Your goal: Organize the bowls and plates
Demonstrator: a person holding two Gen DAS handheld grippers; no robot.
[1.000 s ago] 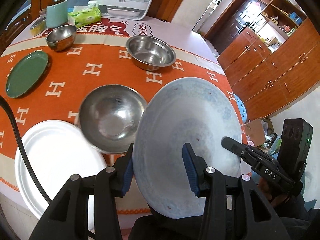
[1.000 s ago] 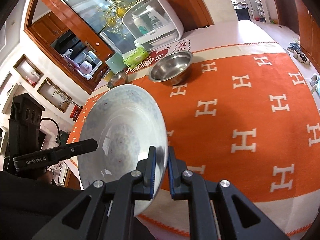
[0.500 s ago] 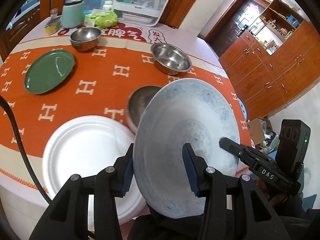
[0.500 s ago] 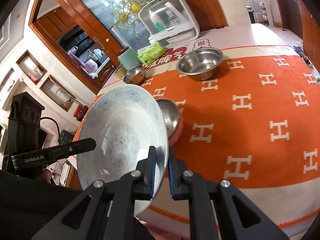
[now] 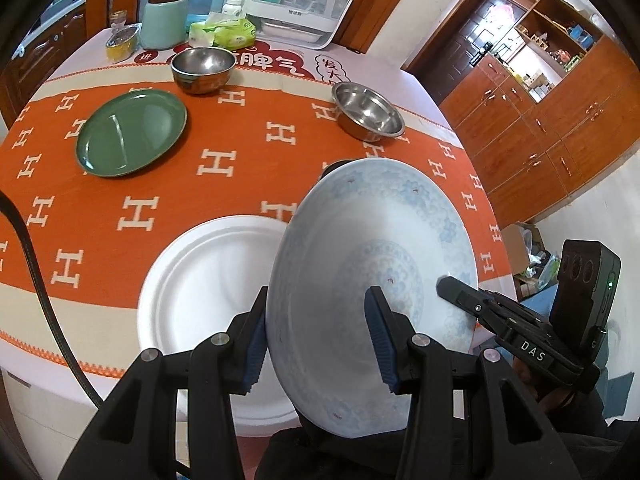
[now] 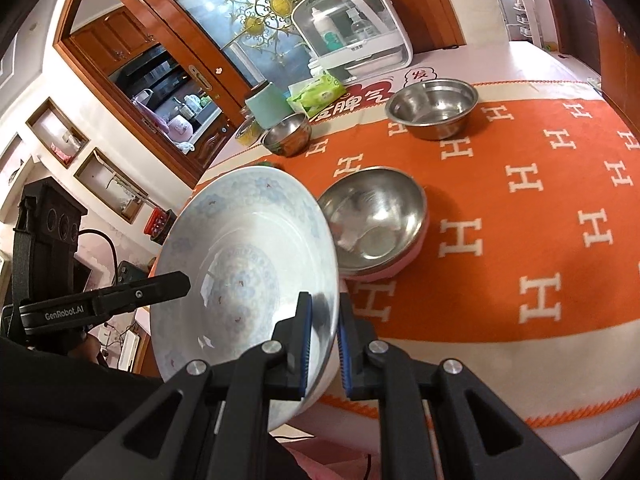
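The right tool (image 6: 323, 344) pinches the thin rim of a glossy white porcelain bowl (image 6: 244, 280) between its ribbed blue pads, at the lower centre of the right wrist view; the bowl is held tilted on edge, its round hollow patterned with faint blue flowers. The left tool (image 5: 318, 344) straddles the same bowl (image 5: 372, 280) with its pads set wide; whether the left pad touches the wall I cannot tell. Just right of the bowl in the right wrist view sits a dull, rounded steel bowl (image 6: 376, 216) with a pink underside. In the left wrist view a matte white ridged plate (image 5: 200, 280) lies lower left on the bench, on an orange cloth (image 5: 240, 184) woven with white H shapes. Farther up: a smooth green plate (image 5: 132, 136), a small steel bowl (image 5: 203, 64), and a wider steel basin (image 5: 368, 112)
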